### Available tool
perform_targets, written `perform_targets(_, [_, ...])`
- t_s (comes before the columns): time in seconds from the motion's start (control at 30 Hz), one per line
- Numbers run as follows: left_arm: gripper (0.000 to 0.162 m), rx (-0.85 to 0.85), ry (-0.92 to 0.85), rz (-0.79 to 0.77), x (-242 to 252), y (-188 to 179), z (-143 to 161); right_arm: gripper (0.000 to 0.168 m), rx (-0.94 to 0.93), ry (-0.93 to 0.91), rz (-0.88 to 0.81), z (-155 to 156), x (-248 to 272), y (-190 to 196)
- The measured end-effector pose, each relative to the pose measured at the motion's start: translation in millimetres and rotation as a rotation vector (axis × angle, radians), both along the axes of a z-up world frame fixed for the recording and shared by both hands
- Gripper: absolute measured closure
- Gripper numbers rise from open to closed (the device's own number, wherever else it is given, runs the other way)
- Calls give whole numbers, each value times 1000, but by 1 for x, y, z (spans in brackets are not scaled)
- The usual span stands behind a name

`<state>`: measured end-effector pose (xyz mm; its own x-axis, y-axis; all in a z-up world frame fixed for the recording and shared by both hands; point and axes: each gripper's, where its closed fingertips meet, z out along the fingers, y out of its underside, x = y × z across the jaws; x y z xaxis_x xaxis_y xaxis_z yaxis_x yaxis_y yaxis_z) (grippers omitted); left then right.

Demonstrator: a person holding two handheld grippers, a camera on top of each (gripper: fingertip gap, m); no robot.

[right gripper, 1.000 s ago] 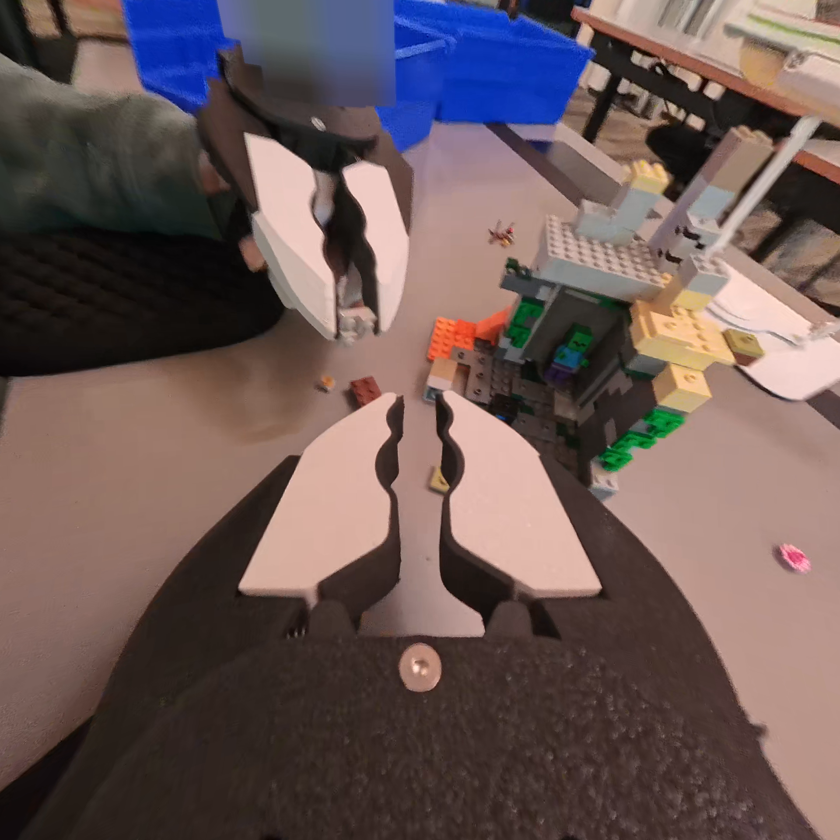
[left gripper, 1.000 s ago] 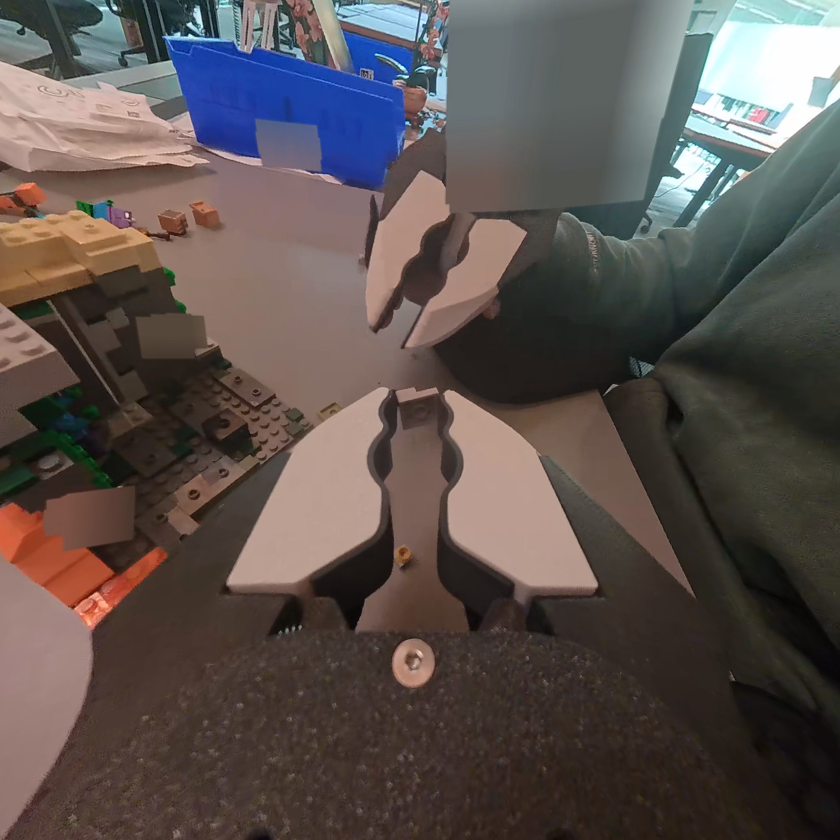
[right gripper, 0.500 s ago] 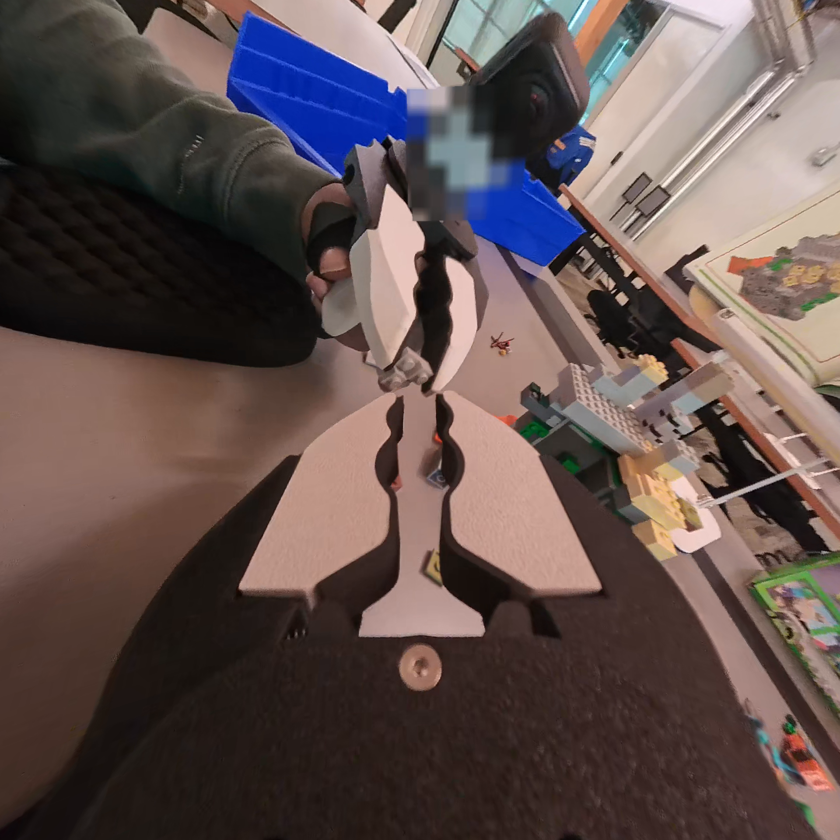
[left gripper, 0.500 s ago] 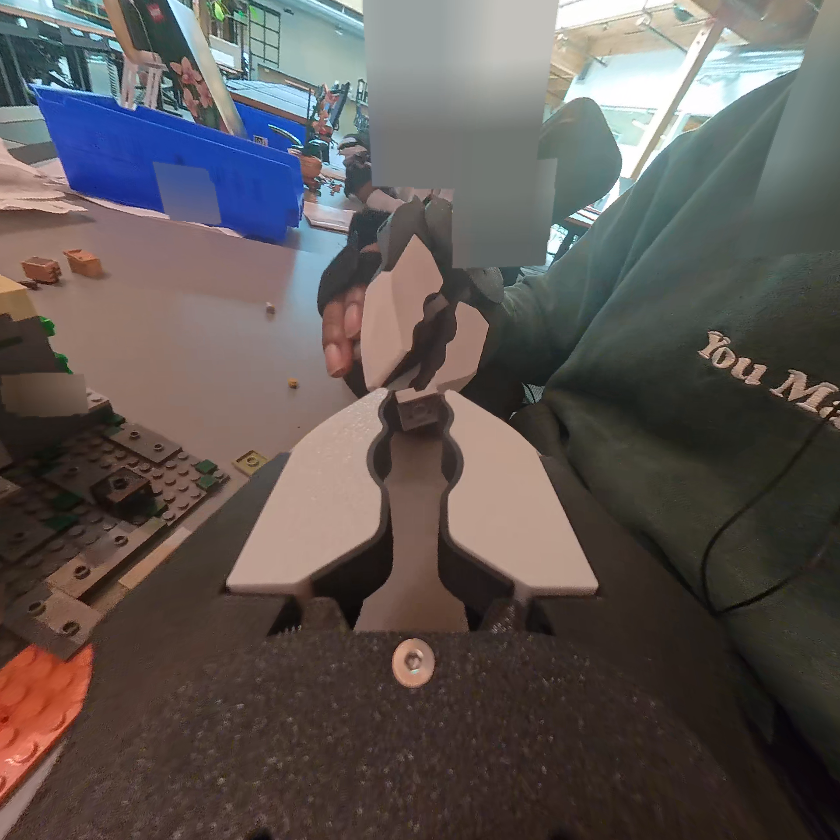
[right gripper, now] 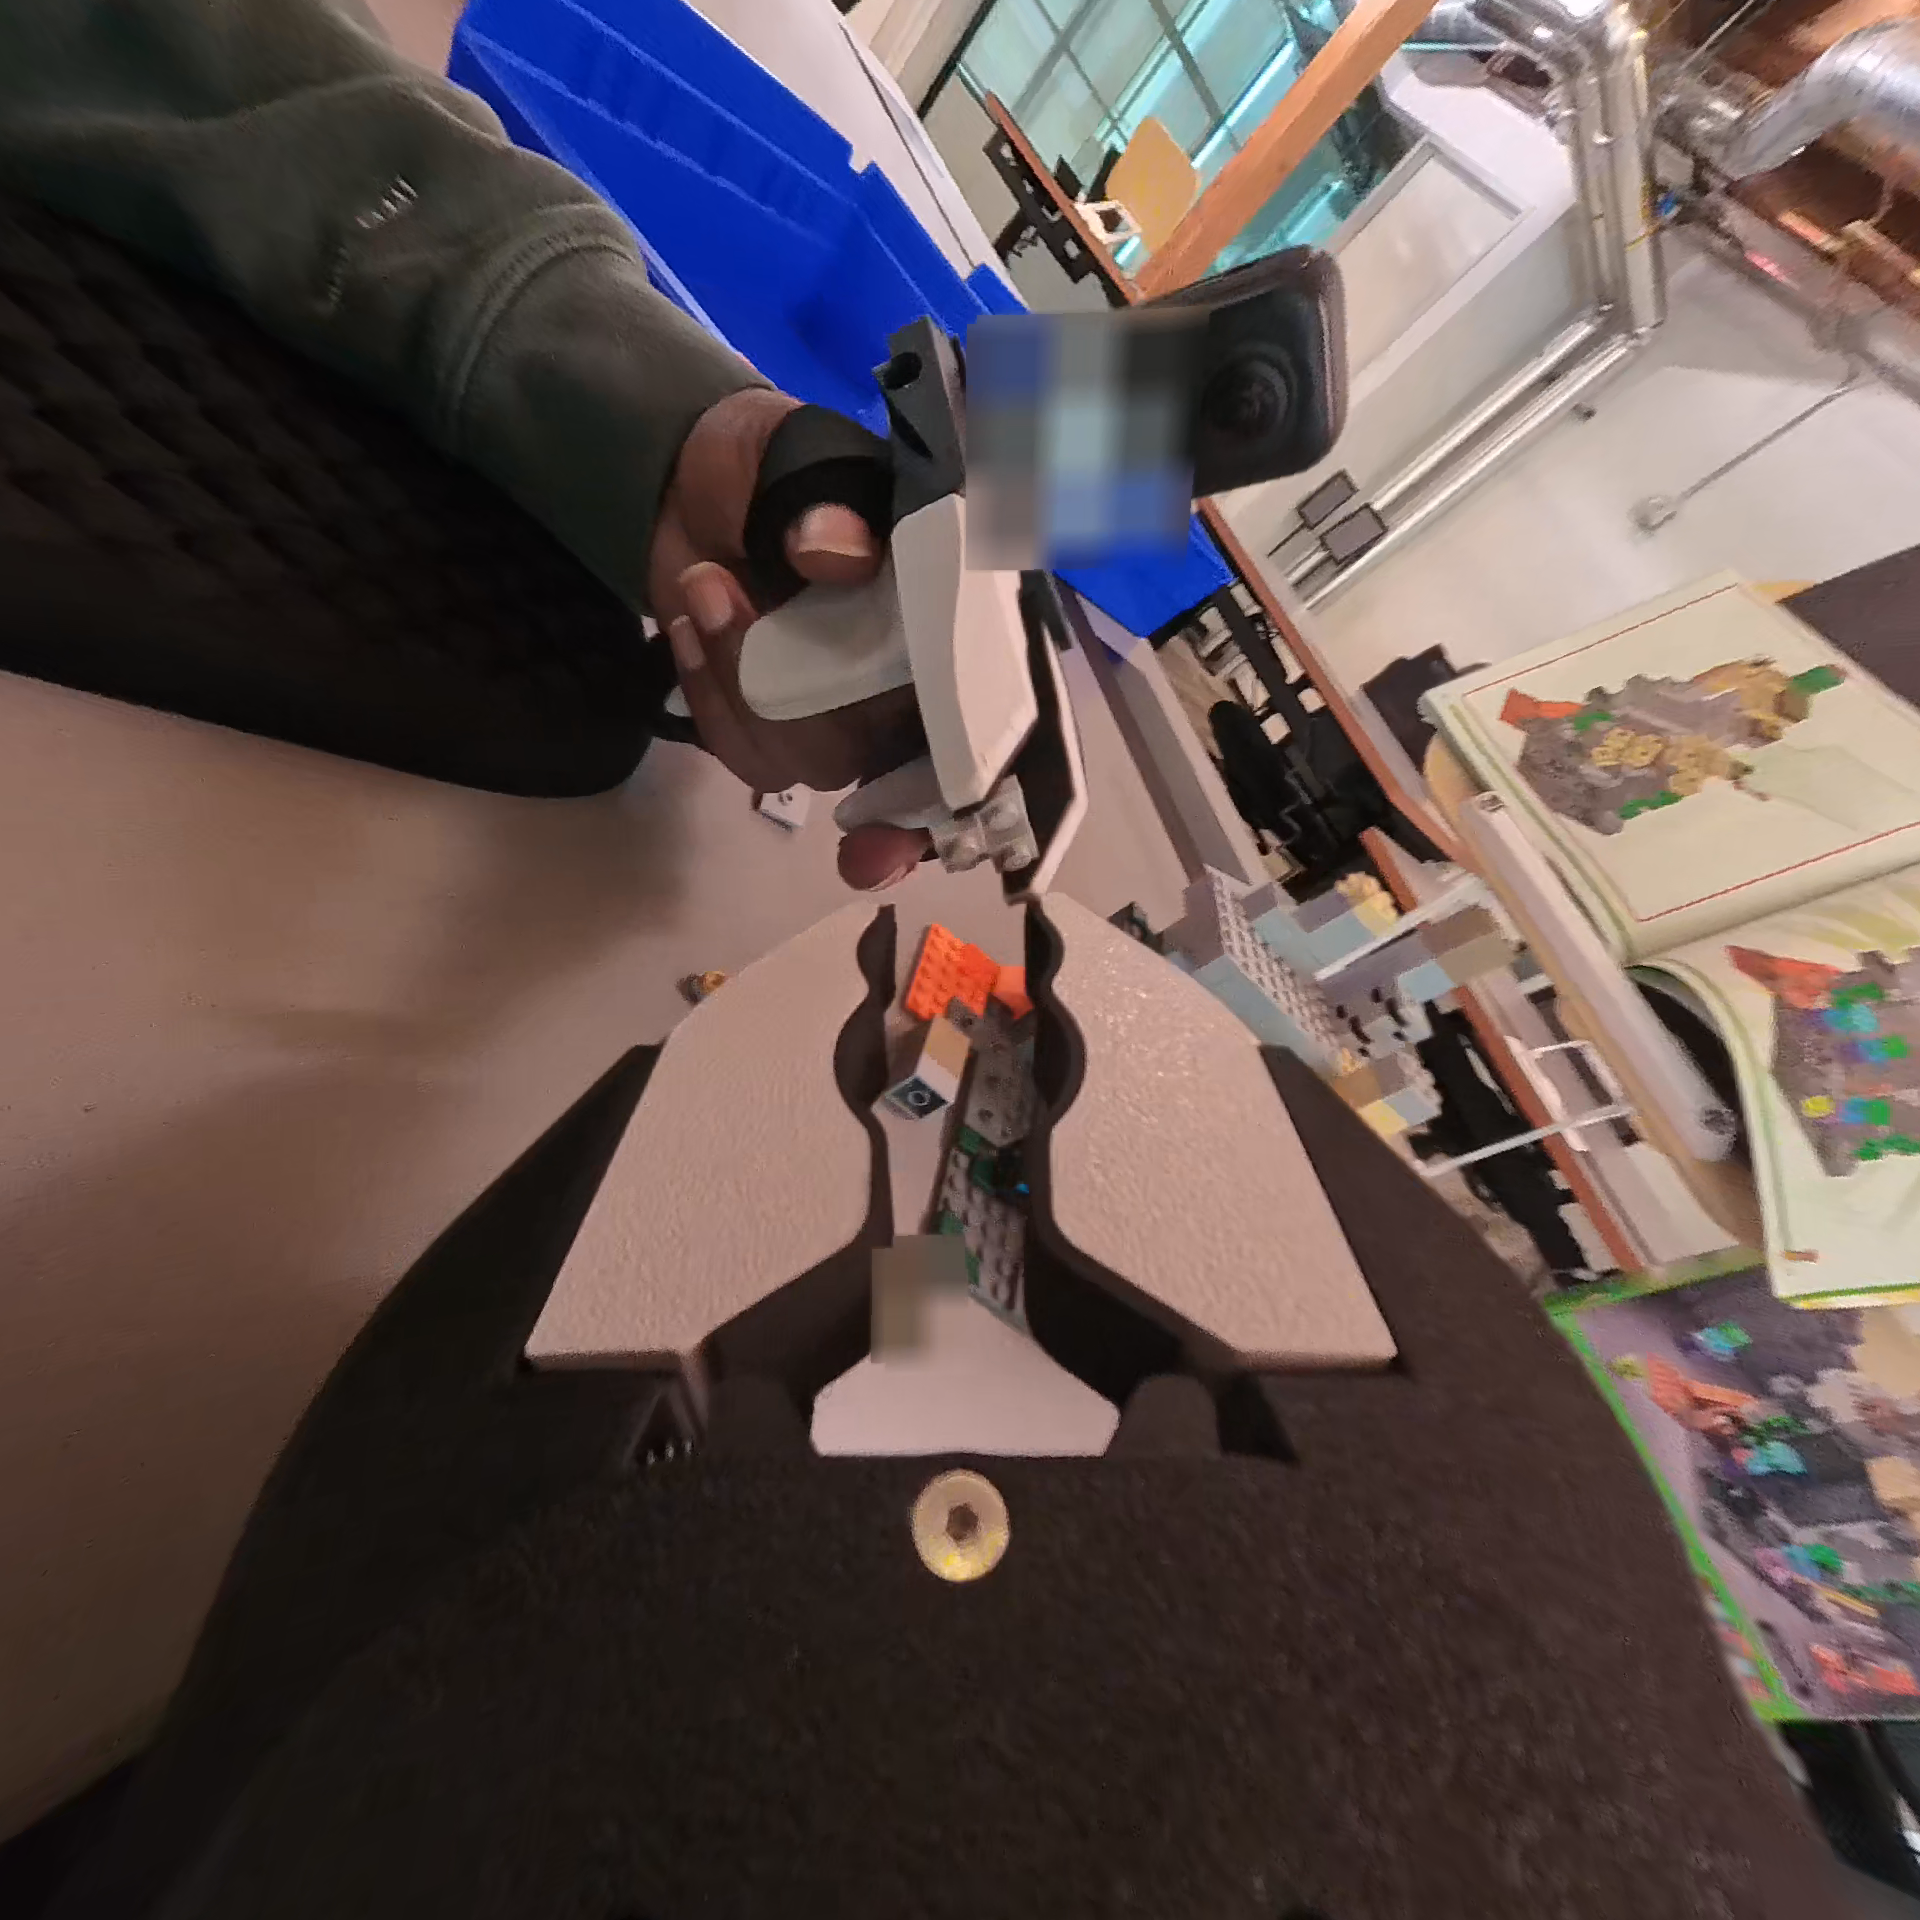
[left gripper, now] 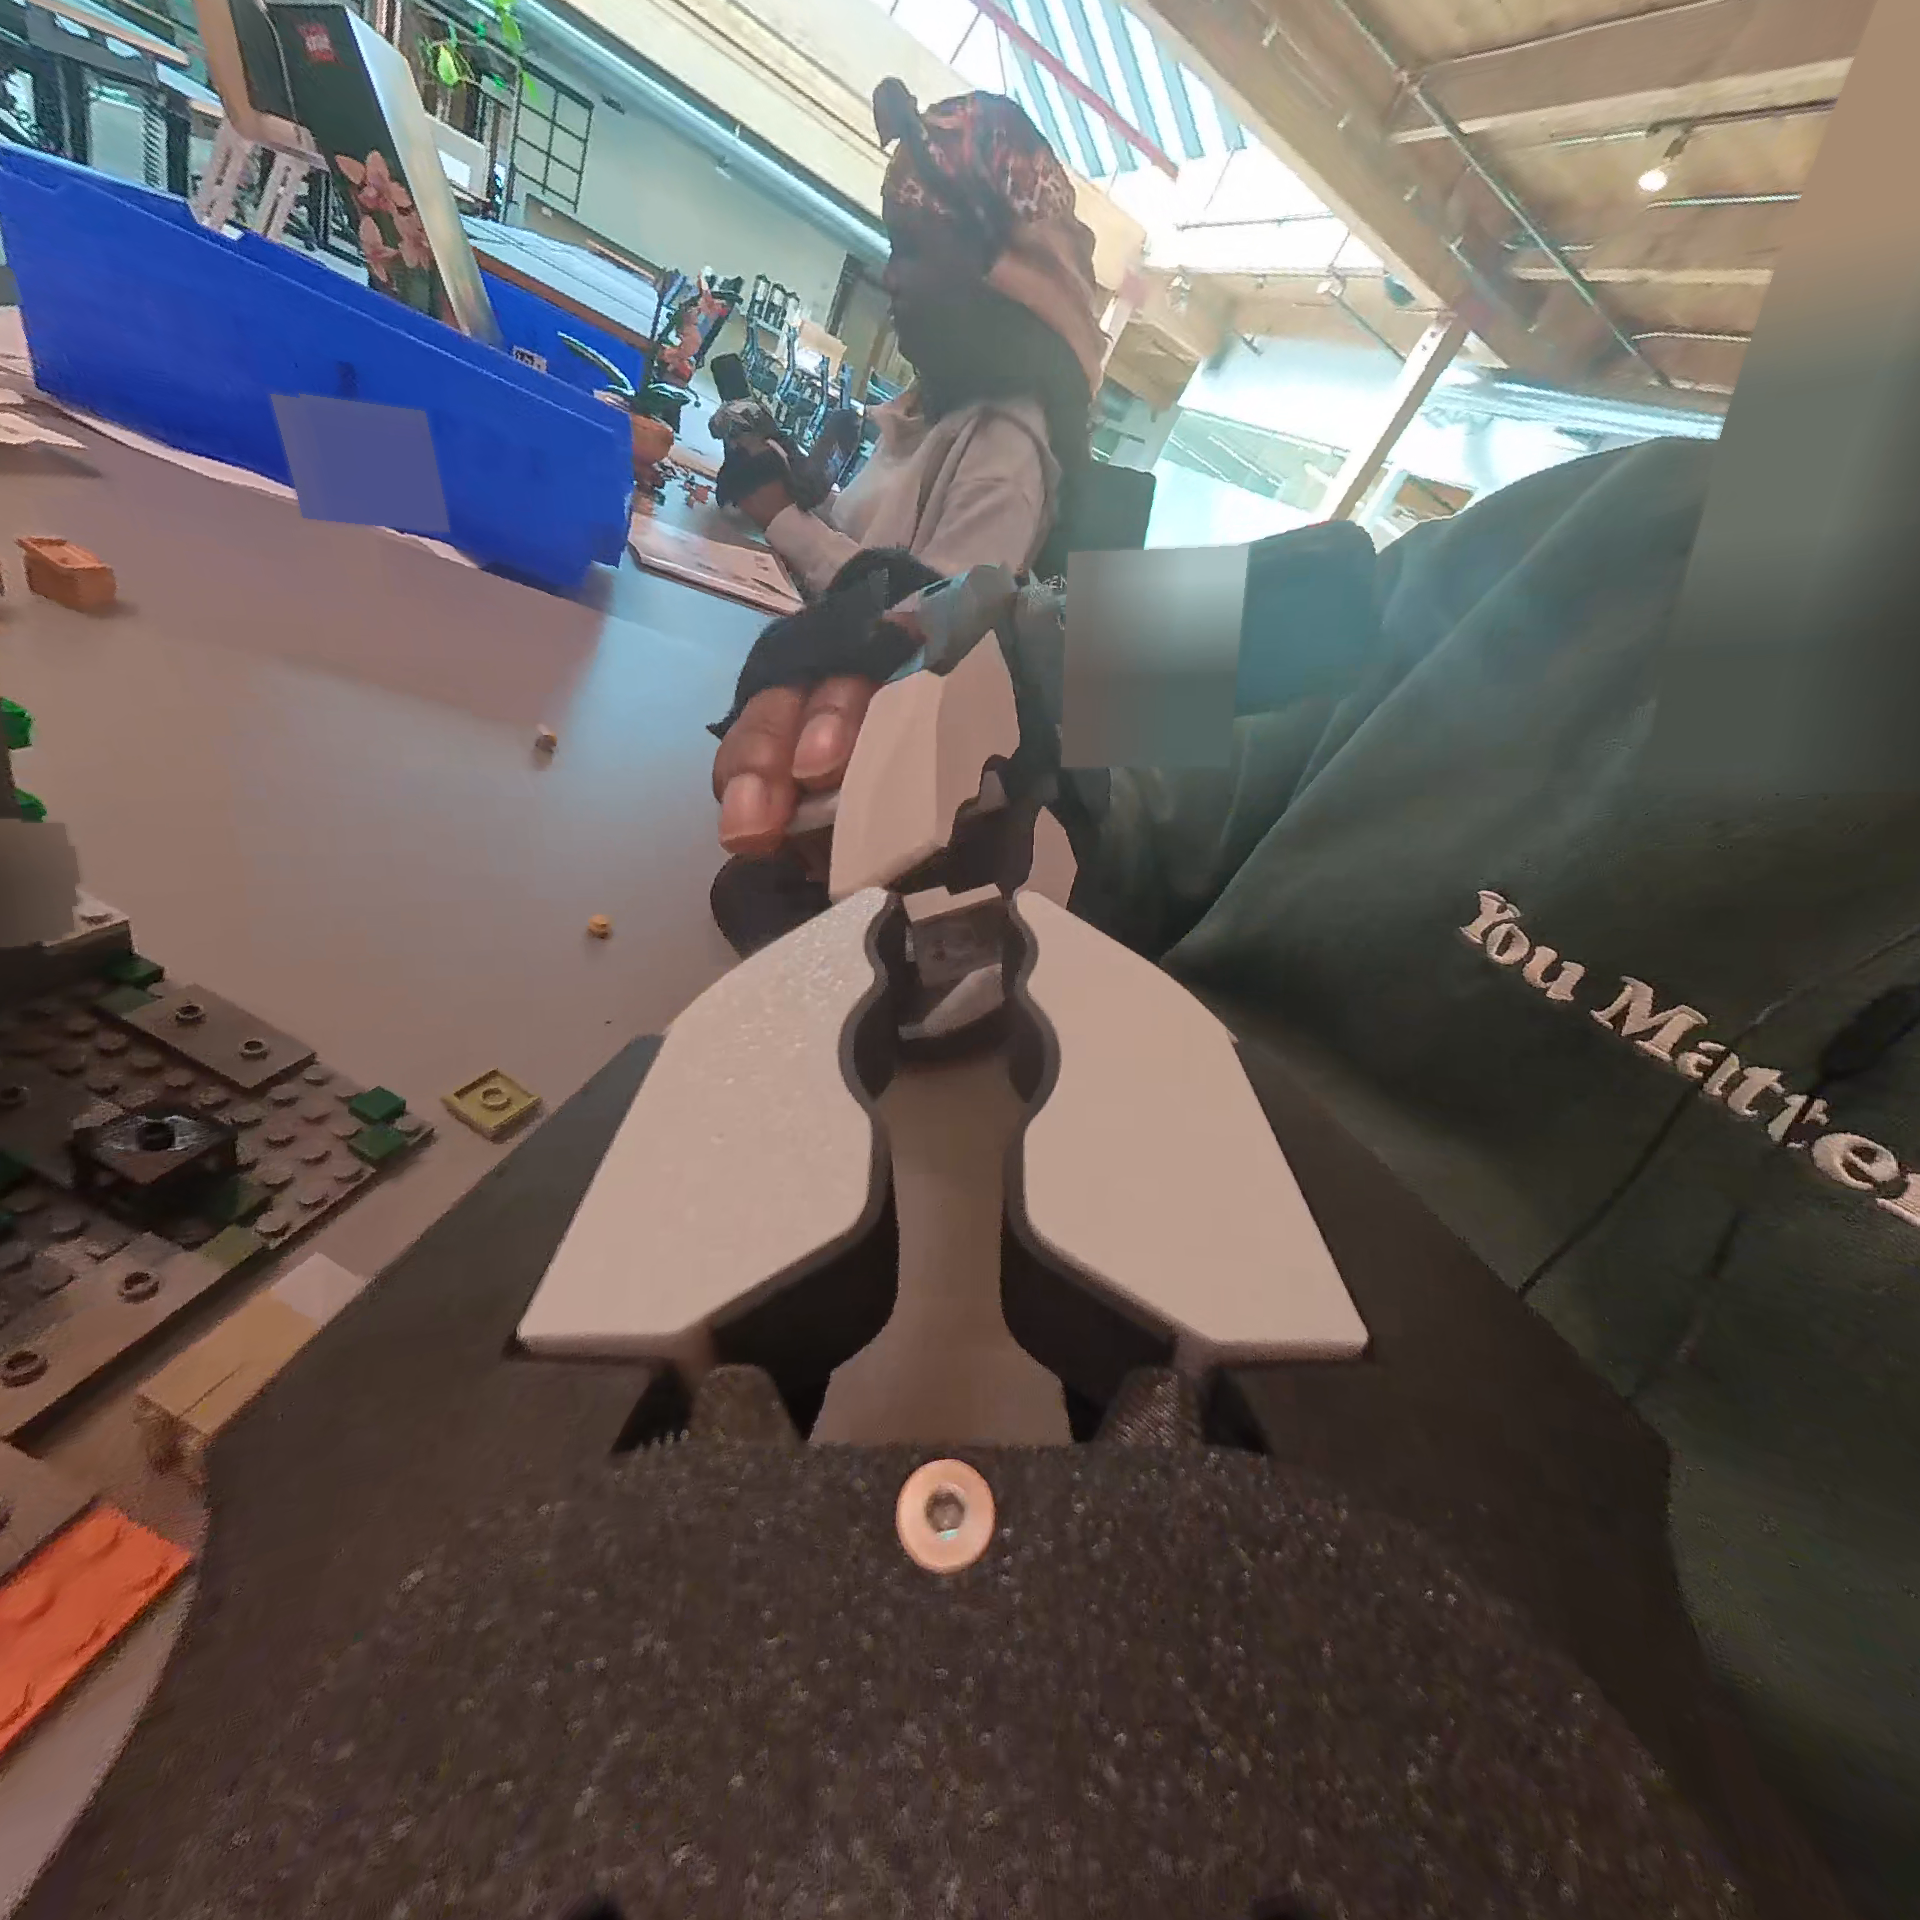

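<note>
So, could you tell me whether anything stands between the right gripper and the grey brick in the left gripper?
Nothing visible does: the open right gripper points straight at the grey brick pinched in the left gripper tips.

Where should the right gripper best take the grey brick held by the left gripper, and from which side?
Probably the free studded end of the grey brick, which juts past the tips of the left gripper. The open right gripper faces it head-on; close across its sides.
</note>
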<state>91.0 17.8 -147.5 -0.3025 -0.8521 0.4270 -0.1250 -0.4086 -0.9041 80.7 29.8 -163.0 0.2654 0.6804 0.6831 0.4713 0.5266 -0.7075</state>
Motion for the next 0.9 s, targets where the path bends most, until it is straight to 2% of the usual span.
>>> perform_targets(0.27, [145, -33, -16, 23, 0, 4, 4, 143, 83, 41, -18, 15, 2, -3])
perform_targets(0.43, [145, -17, 13, 29, 4, 2, -2, 152, 81, 28, 6, 13, -2, -8])
perform_targets(0.77, [145, -28, 35, -106, -2, -17, -5, 155, -79, 41, 151, 11, -6, -26])
perform_targets(0.9, [145, -14, 24, -113, -2, -20, -3, 156, -112, 65, 178, 13, -5, -30])
